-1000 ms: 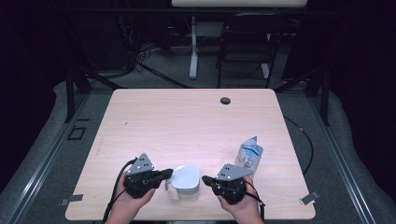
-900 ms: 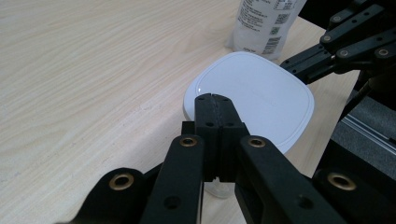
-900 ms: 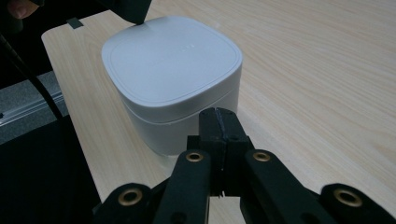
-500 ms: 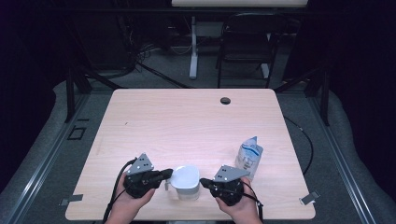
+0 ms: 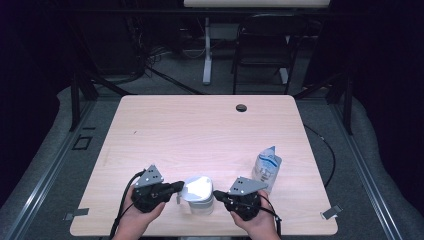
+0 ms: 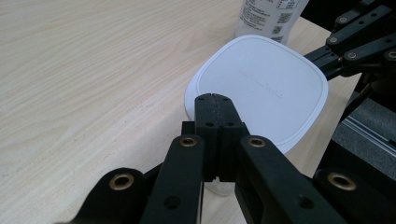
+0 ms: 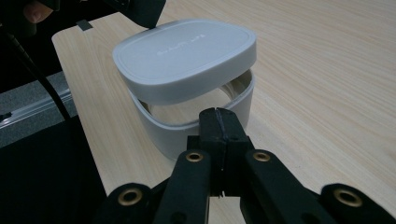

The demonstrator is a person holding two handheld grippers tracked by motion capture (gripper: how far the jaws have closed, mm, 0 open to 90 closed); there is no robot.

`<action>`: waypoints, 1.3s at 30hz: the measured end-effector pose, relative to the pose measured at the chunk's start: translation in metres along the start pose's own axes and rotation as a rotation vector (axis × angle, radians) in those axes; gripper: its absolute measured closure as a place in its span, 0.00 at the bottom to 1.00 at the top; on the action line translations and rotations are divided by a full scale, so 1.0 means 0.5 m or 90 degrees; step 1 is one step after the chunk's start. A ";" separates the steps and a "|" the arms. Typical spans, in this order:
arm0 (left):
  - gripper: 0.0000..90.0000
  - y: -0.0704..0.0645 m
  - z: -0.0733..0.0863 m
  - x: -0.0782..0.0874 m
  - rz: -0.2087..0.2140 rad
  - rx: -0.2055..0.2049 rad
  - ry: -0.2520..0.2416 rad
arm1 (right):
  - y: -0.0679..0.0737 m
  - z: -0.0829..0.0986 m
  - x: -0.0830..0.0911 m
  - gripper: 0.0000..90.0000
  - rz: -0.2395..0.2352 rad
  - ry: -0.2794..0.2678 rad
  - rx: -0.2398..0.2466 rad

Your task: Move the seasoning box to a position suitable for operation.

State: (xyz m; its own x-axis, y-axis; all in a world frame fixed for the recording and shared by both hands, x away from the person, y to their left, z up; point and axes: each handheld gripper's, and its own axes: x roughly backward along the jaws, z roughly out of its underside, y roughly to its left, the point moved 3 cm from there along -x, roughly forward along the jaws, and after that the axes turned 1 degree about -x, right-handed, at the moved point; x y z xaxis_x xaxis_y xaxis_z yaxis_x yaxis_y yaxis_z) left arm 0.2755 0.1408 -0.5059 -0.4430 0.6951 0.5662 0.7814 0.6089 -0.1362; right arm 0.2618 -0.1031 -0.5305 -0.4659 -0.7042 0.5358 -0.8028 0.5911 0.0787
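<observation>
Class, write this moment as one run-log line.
left hand-held gripper: shut beside white rounded plastic box | right hand-held gripper: shut, opposite side | lid: raised | clear plastic bottle: upright

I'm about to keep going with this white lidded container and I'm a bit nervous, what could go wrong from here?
1. The lid sits raised and tilted over the container body, not seated; a nudge could slide it off.
2. The container stands close to the table's near edge; a push from either shut gripper, left or right, might tip it over.
3. The bottle beside the right gripper could get knocked.
</observation>
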 end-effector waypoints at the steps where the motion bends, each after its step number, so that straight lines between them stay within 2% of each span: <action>1: 1.00 0.000 0.000 0.000 0.000 0.000 0.000 | 0.000 -0.001 0.000 1.00 0.000 -0.002 -0.001; 11: 1.00 0.000 0.000 0.000 -0.001 0.001 0.000 | 0.003 -0.006 0.001 1.00 0.005 -0.004 0.007; 29: 1.00 0.001 0.004 0.002 -0.006 0.001 -0.003 | 0.008 -0.021 0.002 1.00 0.009 -0.029 0.002; 33: 0.97 0.001 0.011 0.006 -0.011 0.001 -0.007 | 0.008 -0.022 0.003 1.00 0.003 -0.032 -0.002; 39: 0.95 0.010 0.045 0.012 -0.011 0.007 0.007 | 0.008 -0.023 0.002 1.00 0.004 -0.034 -0.005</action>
State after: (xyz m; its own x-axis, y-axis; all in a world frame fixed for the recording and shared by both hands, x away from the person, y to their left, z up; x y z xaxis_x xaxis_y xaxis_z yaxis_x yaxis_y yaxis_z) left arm 0.2668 0.1568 -0.5215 -0.4514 0.6800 0.5777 0.7688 0.6251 -0.1350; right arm 0.2624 -0.0971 -0.5198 -0.4898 -0.7207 0.4907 -0.7974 0.5978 0.0820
